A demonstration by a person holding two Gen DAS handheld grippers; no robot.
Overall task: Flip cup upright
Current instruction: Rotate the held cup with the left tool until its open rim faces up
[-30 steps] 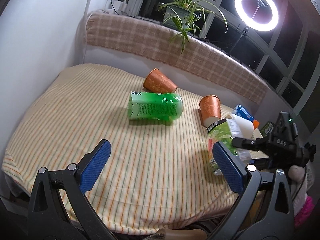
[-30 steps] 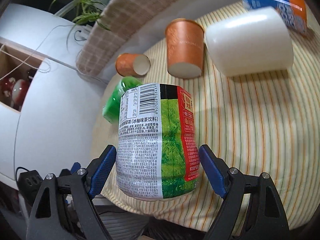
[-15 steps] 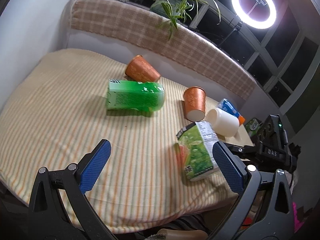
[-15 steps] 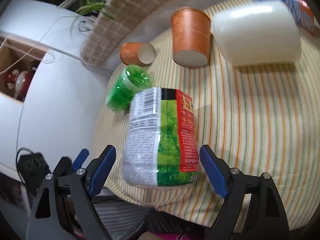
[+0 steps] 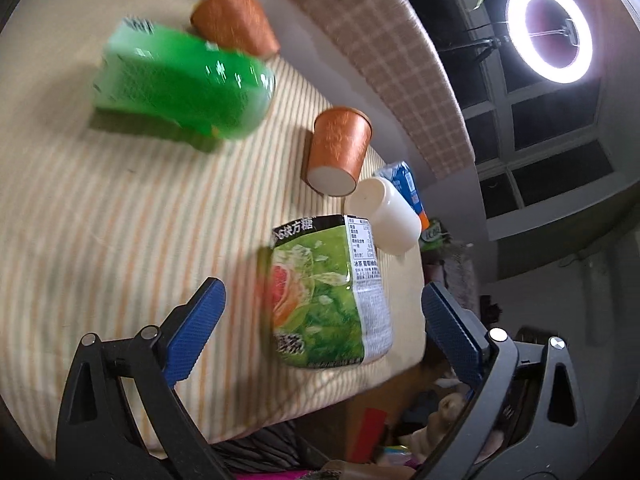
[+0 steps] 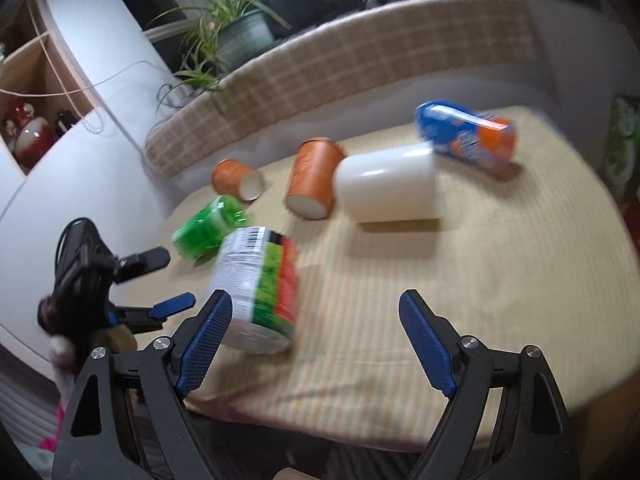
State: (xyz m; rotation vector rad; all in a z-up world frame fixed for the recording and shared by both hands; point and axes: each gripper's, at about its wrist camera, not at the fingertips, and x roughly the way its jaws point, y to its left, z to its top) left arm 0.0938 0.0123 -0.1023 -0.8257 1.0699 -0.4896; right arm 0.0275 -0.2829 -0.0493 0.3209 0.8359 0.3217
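Observation:
A green printed paper cup (image 5: 326, 292) (image 6: 258, 284) stands on the striped table near its front edge, between the open fingers of my left gripper (image 5: 320, 320), which do not touch it. My right gripper (image 6: 316, 336) is open and empty, the cup just beyond its left finger. A white cup (image 5: 386, 216) (image 6: 386, 186), two orange cups (image 5: 340, 148) (image 6: 314, 178) (image 5: 234, 20) (image 6: 236, 178), a clear green cup (image 5: 180, 80) (image 6: 208, 226) and a blue-orange cup (image 6: 466, 136) lie on their sides.
A checked bolster (image 6: 340, 68) runs along the table's far edge with a potted plant (image 6: 236, 36) behind it. A ring light (image 5: 548, 32) glows at the upper right. The left gripper (image 6: 120, 280) shows at the table's left edge in the right wrist view.
My right gripper has let go of the green printed cup and drawn back to the right. My left gripper has swung in around the cup, which now stands on the table.

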